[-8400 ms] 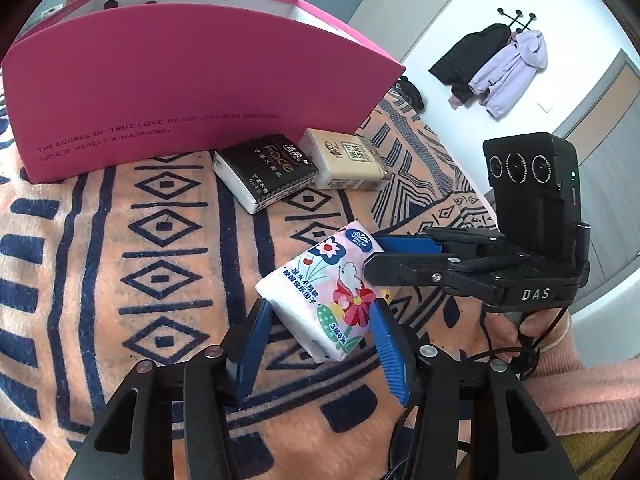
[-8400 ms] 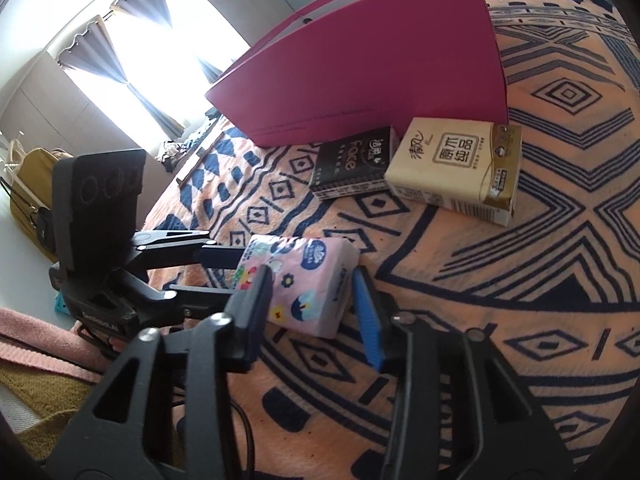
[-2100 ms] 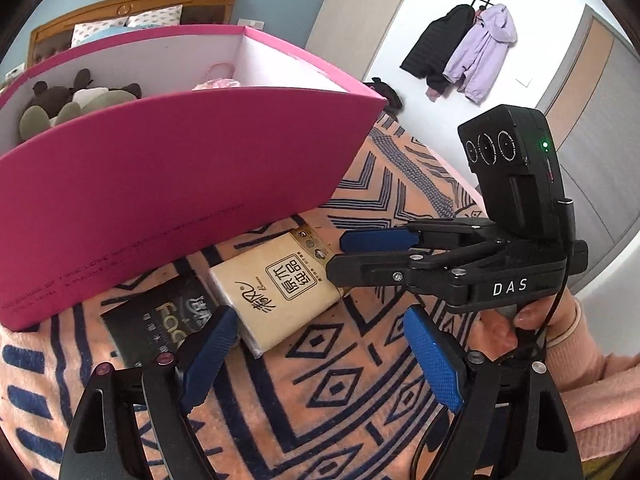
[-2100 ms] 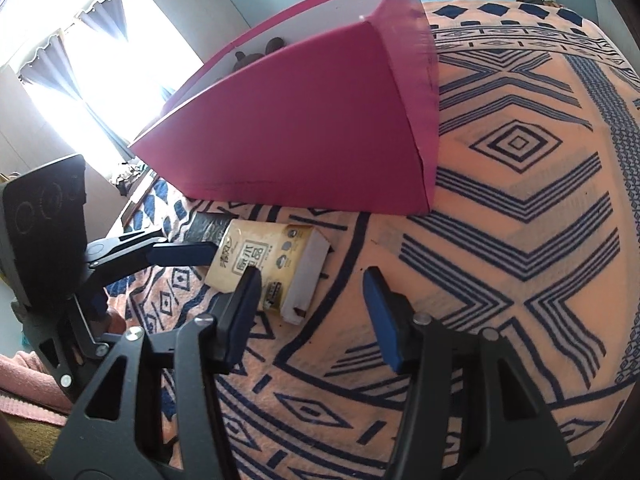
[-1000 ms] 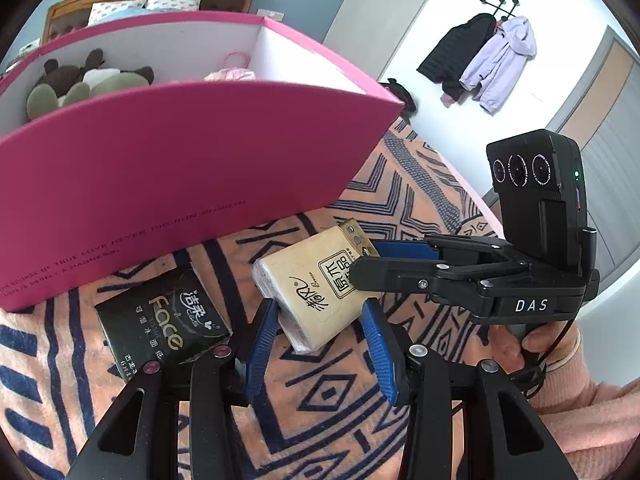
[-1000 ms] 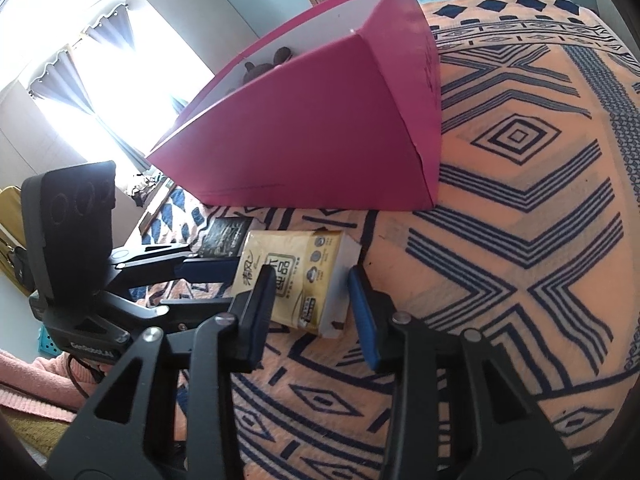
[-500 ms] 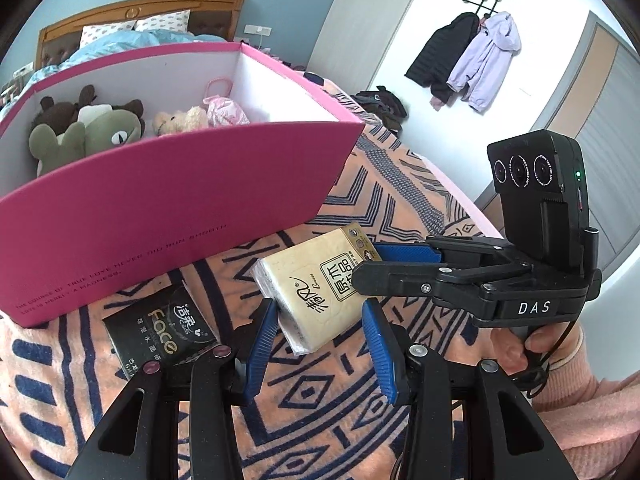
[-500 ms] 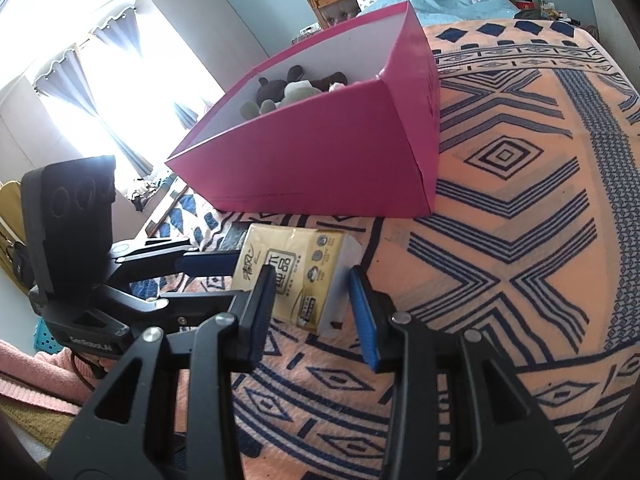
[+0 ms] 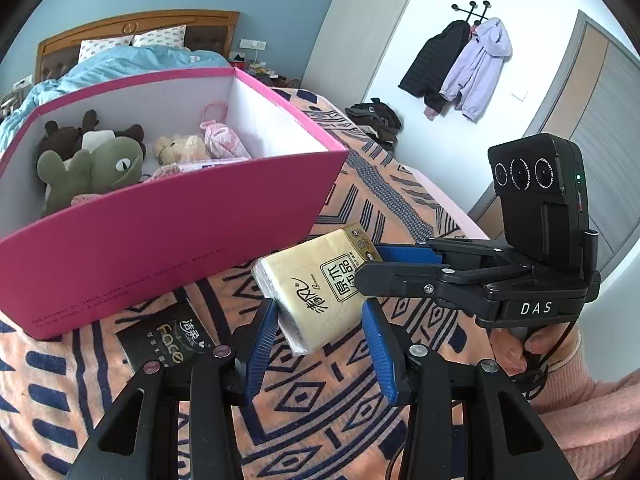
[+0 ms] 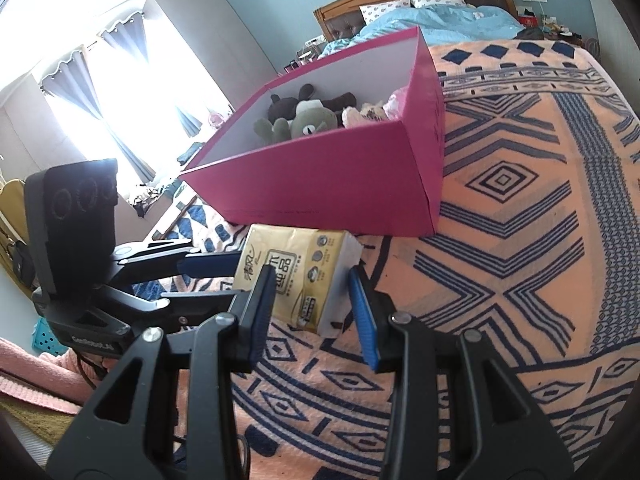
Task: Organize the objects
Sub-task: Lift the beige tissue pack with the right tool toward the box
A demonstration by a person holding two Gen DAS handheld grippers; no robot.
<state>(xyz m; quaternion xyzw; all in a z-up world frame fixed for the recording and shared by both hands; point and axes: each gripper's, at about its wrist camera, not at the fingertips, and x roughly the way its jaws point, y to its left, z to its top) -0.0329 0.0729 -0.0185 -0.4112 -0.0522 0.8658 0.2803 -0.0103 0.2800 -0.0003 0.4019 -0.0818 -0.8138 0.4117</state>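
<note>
1. In the left wrist view the blue pads of the left gripper [image 9: 320,340] are clamped on the near end of a beige tissue pack [image 9: 316,284], low in the centre of the frame.
2. The right gripper [image 9: 370,262] reaches in from the right edge, and its fingers [image 9: 408,254] are closed on the pack's far right end; a hand [image 9: 516,346] in a pink sleeve [image 9: 588,408] holds it at lower right.
3. In the right wrist view the right gripper [image 10: 314,312] clamps the same tissue pack [image 10: 296,276] just below the frame's centre, while the left gripper [image 10: 208,276] grips it from the left.
4. The pack is tilted and looks held clear of the orange-and-navy patterned blanket [image 10: 520,240], just in front of the near wall of the pink box [image 9: 160,236].
5. A black tissue pack [image 9: 164,338] lies on the blanket at lower left of the left wrist view, by the box's near wall.
6. Inside the box, toward upper left, sit a green plush [image 9: 88,168], a brown plush [image 9: 60,136], a small cream teddy bear [image 9: 176,148] and a pink bag [image 9: 222,140].
7. Two coats [image 9: 460,68] hang on the white wall at upper right.
</note>
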